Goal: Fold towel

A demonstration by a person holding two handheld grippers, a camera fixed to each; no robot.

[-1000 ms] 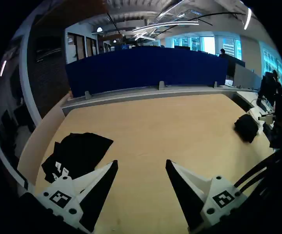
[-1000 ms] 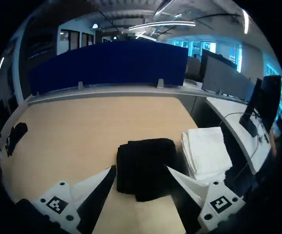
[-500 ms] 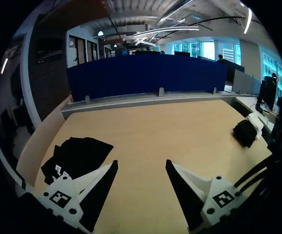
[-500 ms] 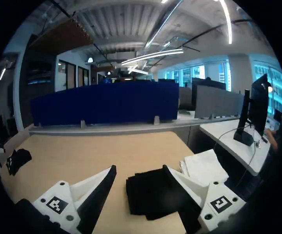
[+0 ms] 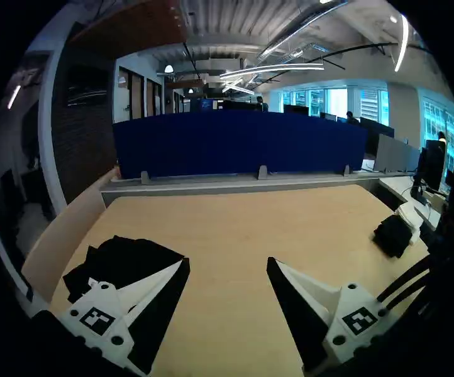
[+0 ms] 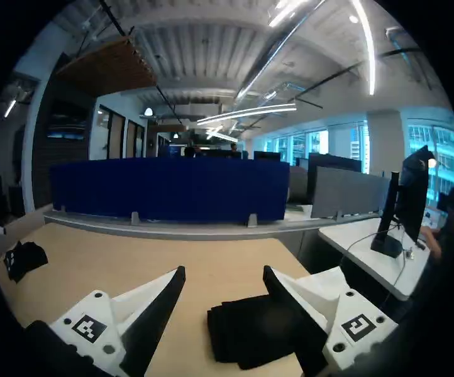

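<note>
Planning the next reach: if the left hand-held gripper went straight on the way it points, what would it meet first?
Probably bare tabletop, well short of the blue partition. The crumpled black towel lies off to the side, not in line. Depth is hard to judge.

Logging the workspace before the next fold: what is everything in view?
table: one, light wood, under the towels
crumpled towel: one, black, table's left side
folded towel: one, black, table's right edge
white towels: stack, count unclear, white, beside the folded towel
divider: one, blue, along the table's far edge
side desk: one, white, right of the table
monitor: one, black, on the side desk
left tongs: white and black, open, by the crumpled towel
right tongs: white and black, open, over the folded towel
</note>
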